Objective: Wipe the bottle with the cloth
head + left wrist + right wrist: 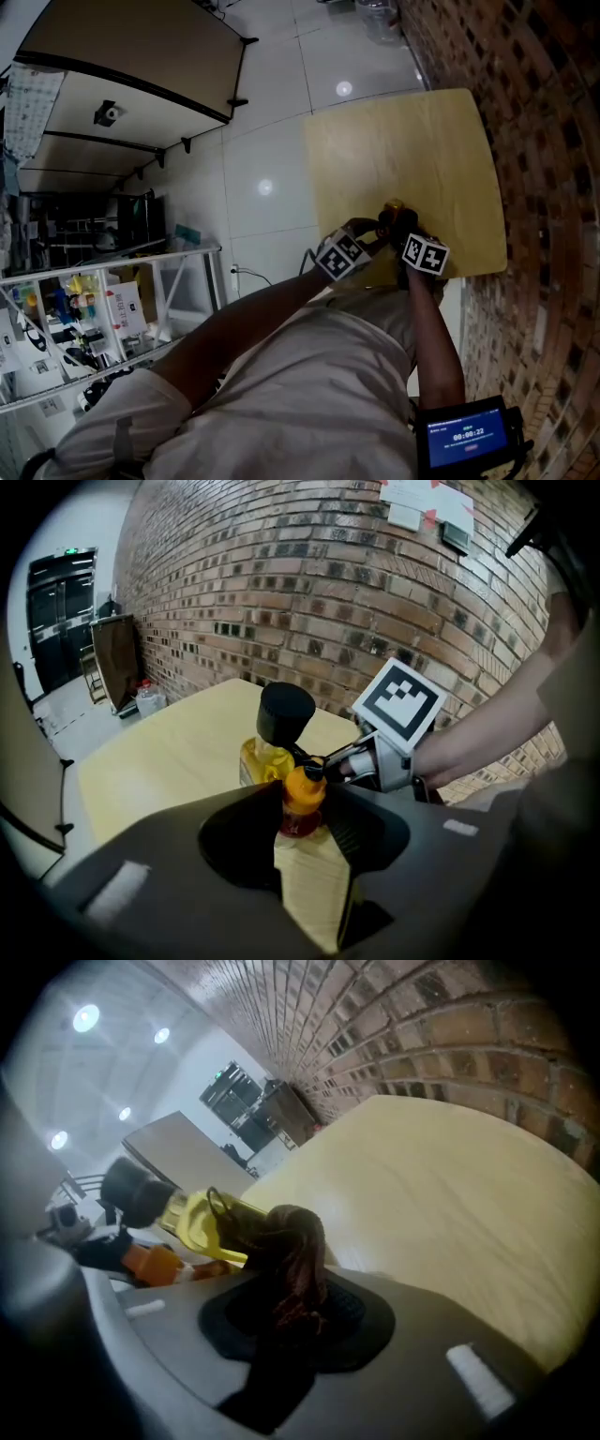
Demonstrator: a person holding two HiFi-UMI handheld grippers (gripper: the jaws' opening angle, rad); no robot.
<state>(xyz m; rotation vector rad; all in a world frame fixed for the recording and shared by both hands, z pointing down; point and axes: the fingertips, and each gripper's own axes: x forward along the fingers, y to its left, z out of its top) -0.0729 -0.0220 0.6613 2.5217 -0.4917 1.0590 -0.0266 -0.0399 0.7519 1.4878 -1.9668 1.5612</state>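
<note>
Both arms reach forward from the body, the left arm (253, 314) crossing in from the near left and the right arm (433, 328) running straight out on the right. Both tools tilt downward and away, their tips nearly meeting. The left tool (302, 803) has its jaws drawn in narrowly on the neck of an orange-capped bottle (304, 789). The right tool (281, 1302) has its jaws pinched on a dark cloth (289, 1251), which bunches up above them.

Blue screen (466, 437), well behind right gripper (398, 223) fingers: timer digits, apparently 00:00:22; line above illegible. Papers (427, 503) on brick wall (281, 592), far beyond left gripper (302, 801) fingers: print unreadable. Marker cubes (426, 254): patterns only.
</note>
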